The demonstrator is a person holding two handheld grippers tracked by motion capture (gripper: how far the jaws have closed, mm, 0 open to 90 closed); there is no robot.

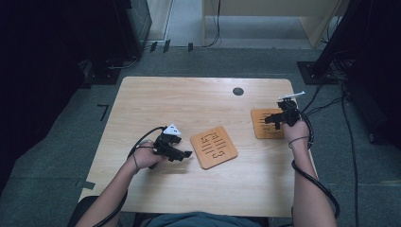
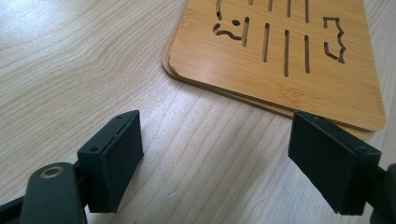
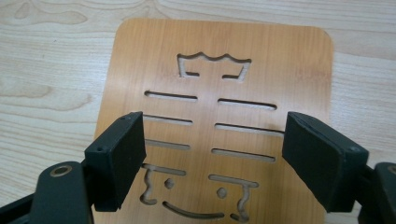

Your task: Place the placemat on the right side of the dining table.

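The left gripper (image 1: pixel 182 154) sits low over the table (image 1: pixel 156 99), held in the person's left hand (image 1: pixel 145 157), its 2 black jaws spread wide with nothing between them. In the left gripper view its pads (image 2: pixel 112 158) frame bare wood just short of the near corner of a bamboo trivet (image 1: pixel 213 146), which seems to lie on a second board of the same shape whose edge peeks out underneath. That trivet rests near the table's middle, turned at an angle.

Over at the right side, the right gripper (image 1: pixel 270 120) hangs above another bamboo trivet (image 1: pixel 261 124) near the table's right edge. Its jaws are also apart, gripping nothing; the right gripper view shows the slotted board (image 3: pixel 219 116) lying flat beneath them. A dark round grommet (image 1: pixel 238 91) sits near the far edge.
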